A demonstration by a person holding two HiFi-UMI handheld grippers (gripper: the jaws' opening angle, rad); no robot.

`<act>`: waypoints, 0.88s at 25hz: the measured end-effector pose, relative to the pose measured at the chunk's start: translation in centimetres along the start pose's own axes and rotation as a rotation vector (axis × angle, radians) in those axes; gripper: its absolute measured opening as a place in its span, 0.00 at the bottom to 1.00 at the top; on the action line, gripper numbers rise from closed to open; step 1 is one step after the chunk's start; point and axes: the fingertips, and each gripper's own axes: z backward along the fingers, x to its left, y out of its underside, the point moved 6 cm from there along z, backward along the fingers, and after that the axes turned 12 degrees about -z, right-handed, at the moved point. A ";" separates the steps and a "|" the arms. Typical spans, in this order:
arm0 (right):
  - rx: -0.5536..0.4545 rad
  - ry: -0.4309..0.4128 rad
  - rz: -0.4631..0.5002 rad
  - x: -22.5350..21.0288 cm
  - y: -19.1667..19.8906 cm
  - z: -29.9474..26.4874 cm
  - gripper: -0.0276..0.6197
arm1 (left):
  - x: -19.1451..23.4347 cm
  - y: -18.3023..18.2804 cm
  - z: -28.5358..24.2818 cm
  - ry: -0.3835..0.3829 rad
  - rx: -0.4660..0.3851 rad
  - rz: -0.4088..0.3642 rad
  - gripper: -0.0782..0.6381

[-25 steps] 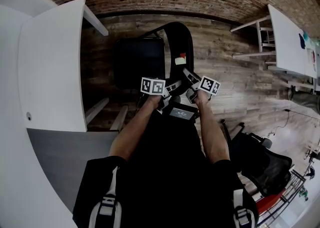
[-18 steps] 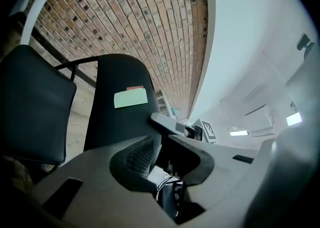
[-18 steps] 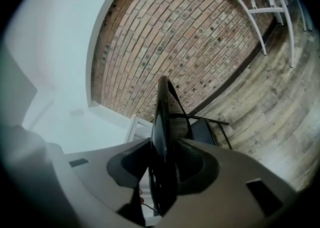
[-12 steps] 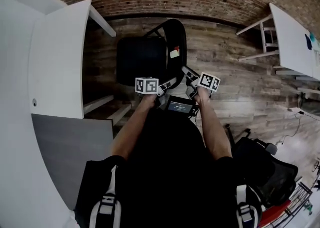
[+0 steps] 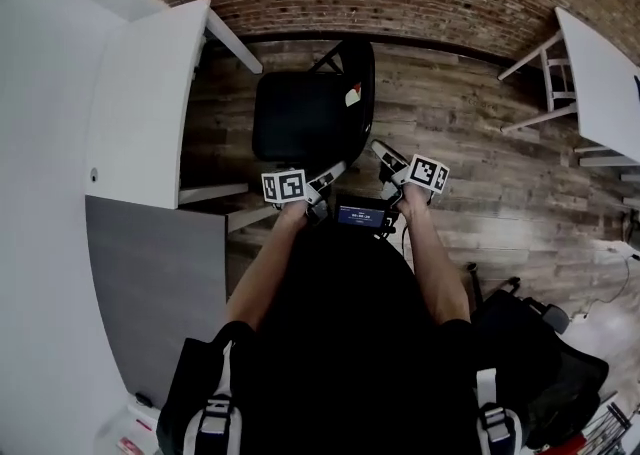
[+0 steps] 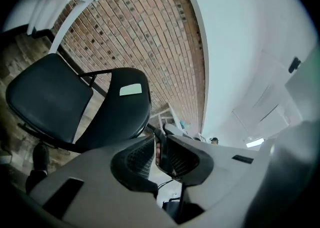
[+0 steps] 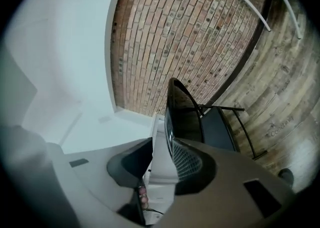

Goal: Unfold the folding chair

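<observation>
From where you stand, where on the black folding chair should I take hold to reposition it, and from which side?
Probably the top edge of the backrest, coming from above on its rear side. It is a thin upright panel, so open jaws can straddle it, while the seat lies flat and broad. The right gripper, open and empty, looks nearer to it.
</observation>
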 end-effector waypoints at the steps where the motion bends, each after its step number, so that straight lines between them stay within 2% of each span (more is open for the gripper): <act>1: 0.008 -0.004 -0.005 0.0 0.2 0.7 0.23 | -0.4 0.3 0.3 -0.004 -0.012 0.003 0.23; 7: 0.064 -0.082 -0.022 1.5 2.5 2.6 0.23 | -2.2 2.3 2.7 -0.009 -0.037 -0.009 0.22; 10: 0.112 -0.117 0.006 3.2 4.2 2.6 0.23 | -2.6 2.8 4.4 0.004 -0.064 -0.014 0.22; 13: 0.148 -0.193 0.043 5.3 6.0 2.7 0.23 | -3.2 3.3 6.4 0.026 -0.093 -0.017 0.22; 22: 0.161 -0.180 0.106 8.8 12.8 4.5 0.23 | -4.5 5.8 12.5 0.112 -0.147 -0.001 0.21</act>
